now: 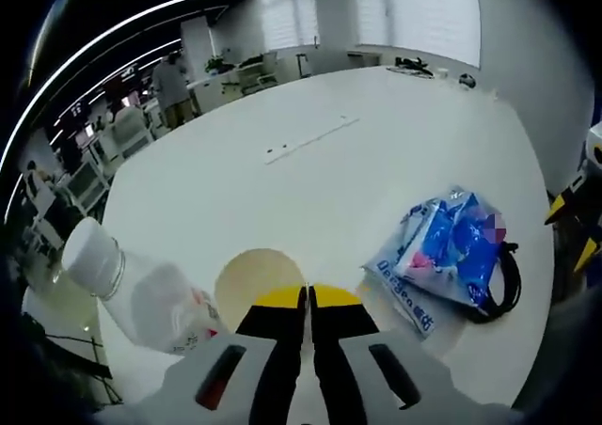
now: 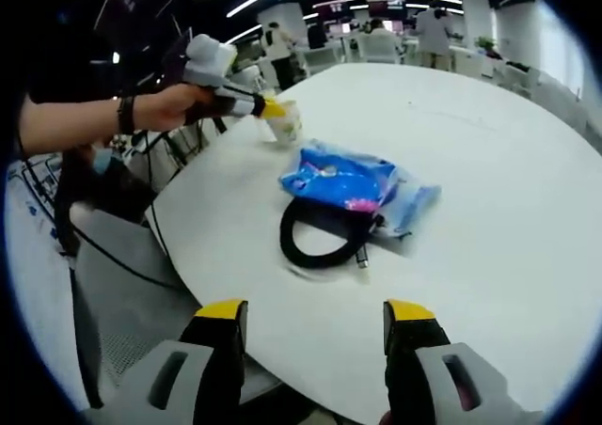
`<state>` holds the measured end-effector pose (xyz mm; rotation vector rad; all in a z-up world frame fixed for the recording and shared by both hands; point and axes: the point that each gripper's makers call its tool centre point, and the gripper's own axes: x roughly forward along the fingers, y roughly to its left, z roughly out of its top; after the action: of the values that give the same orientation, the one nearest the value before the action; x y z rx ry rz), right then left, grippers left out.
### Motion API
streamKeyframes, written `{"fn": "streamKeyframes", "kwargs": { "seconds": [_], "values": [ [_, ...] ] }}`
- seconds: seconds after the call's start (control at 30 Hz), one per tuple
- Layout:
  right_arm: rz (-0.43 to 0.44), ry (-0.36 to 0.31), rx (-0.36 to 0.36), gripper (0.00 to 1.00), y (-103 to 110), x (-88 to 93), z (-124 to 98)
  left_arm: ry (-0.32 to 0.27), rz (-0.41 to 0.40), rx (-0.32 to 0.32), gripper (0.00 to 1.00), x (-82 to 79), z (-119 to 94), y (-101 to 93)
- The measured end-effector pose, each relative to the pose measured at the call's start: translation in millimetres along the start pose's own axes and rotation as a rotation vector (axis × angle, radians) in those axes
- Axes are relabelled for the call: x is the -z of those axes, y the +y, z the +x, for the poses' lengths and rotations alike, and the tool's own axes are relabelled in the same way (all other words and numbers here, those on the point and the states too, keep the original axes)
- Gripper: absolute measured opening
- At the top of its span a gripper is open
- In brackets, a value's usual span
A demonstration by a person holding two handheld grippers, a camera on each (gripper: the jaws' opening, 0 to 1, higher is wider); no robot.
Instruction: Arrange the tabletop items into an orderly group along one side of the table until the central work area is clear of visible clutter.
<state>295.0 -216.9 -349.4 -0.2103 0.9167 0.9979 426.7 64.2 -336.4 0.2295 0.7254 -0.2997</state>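
Left gripper [image 1: 308, 298], jaws pressed together, points beside the bottle [image 1: 141, 293]; right gripper [image 2: 315, 317] hangs spread wide short of the blue packet [image 2: 353, 181].

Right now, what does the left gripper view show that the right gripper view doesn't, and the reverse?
Left gripper view: a white-capped clear bottle beside the shut left tool, and a round tan disc just ahead of it. Right gripper view: the person's hand holding that tool, and the open right tool. Both: the blue bag lying over a black cable loop on the white table.
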Motion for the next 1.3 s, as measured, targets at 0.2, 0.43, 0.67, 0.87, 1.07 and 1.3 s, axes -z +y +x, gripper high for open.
{"fn": "streamKeyframes", "kwargs": {
  "seconds": [0.2, 0.43, 0.67, 0.87, 1.07, 1.3],
  "values": [
    [-0.002, 0.004, -0.002, 0.59, 0.9, 1.3, 0.5, -0.029, 0.023, -0.012, 0.00, -10.5, 7.2, 3.4],
    [0.009, 0.001, 0.011, 0.59, -3.3, 3.7, -3.9, -0.019, 0.068, -0.003, 0.00, -14.3, 24.8, 3.0],
    [0.021, 0.000, 0.024, 0.59, -7.9, 4.4, -6.3, -0.011, 0.075, -0.012, 0.00, -18.6, 23.5, 5.1],
    [0.016, 0.001, 0.018, 0.59, -6.8, 2.3, -4.1, 0.012, 0.071, -0.022, 0.02, -14.4, 19.1, 5.3],
    [0.002, -0.007, 0.008, 0.59, -3.8, -3.2, -1.5, 0.004, 0.039, -0.024, 0.09, -12.6, 10.9, 5.1],
    [-0.006, -0.016, 0.007, 0.59, -3.2, -4.7, -1.1, -0.020, 0.007, -0.053, 0.10, -6.6, -3.4, 7.8]
  ]
}}
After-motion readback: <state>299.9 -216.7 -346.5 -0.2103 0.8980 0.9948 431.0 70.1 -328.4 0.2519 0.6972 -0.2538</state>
